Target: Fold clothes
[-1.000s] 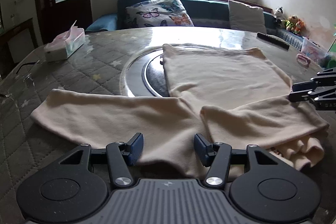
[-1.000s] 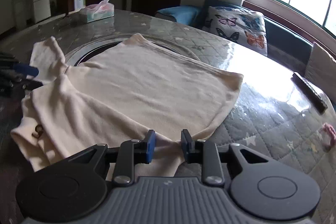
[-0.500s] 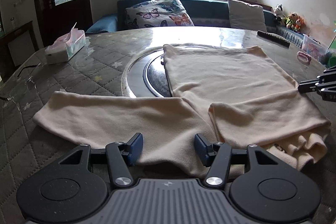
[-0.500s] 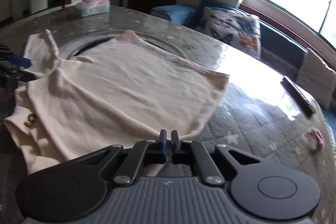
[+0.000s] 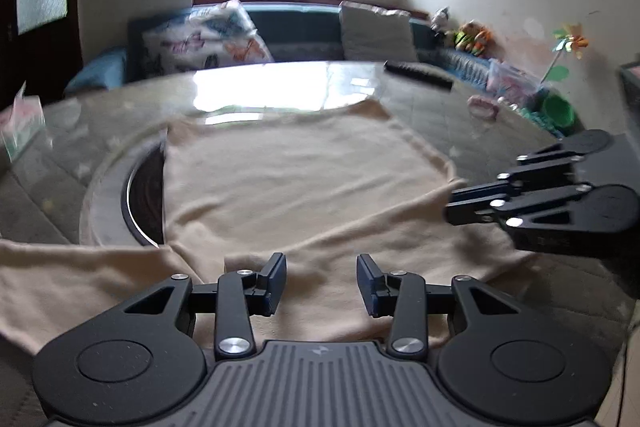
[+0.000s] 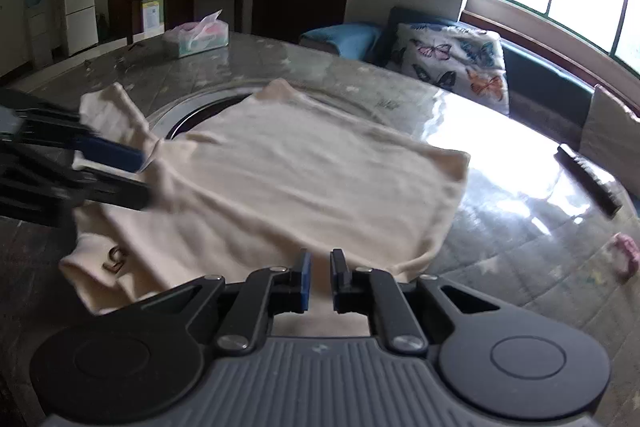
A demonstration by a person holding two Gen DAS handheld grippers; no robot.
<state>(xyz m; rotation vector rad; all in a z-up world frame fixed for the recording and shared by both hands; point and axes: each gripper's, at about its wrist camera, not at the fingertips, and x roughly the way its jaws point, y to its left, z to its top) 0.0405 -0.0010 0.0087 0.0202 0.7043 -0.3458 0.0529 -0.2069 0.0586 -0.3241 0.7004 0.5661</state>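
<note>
A cream long-sleeved garment [image 5: 288,183] lies flat on the round table, its right sleeve folded across the body; it also shows in the right wrist view [image 6: 304,187]. Its left sleeve [image 5: 80,283] stretches out to the left. My left gripper [image 5: 322,279] is open, low over the garment's near edge, and holds nothing. My right gripper [image 6: 319,277] has its jaws a narrow gap apart over the garment's side edge, with cream cloth showing in and below the gap. The right gripper shows from the side in the left wrist view [image 5: 456,205], touching the cloth edge.
A tissue box [image 6: 200,35] stands at the table's far side. A black remote [image 6: 588,179] and a small pink object [image 6: 626,259] lie on the glossy table [image 6: 520,219]. A sofa with cushions [image 5: 208,39] runs under the window.
My left gripper has moved right along the garment's near edge, still open. My right gripper, closed half a second ago, now has a narrow gap between its jaws.
</note>
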